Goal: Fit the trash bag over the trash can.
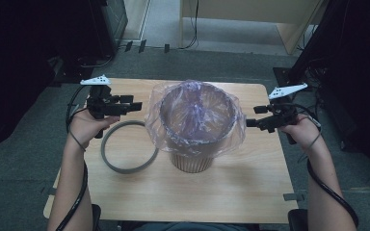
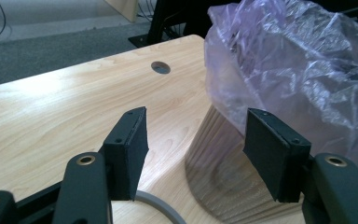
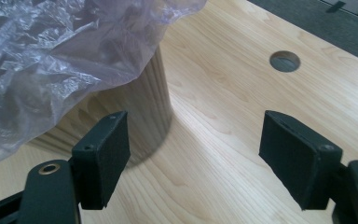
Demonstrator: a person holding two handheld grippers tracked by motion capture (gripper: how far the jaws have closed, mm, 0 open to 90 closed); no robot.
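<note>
A: My left gripper (image 1: 136, 106) and right gripper (image 1: 252, 116) are both agape, empty, flanking the bin (image 1: 192, 161)

B: The bin?

A: Upright mid-table (image 1: 250, 187), its bag (image 1: 231, 139) draped over the rim; grey ring (image 1: 125, 167) just left; bare wood around

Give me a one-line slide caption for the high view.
Open left gripper and right gripper flank a bag-lined bin on the table, grey ring beside it.
</note>
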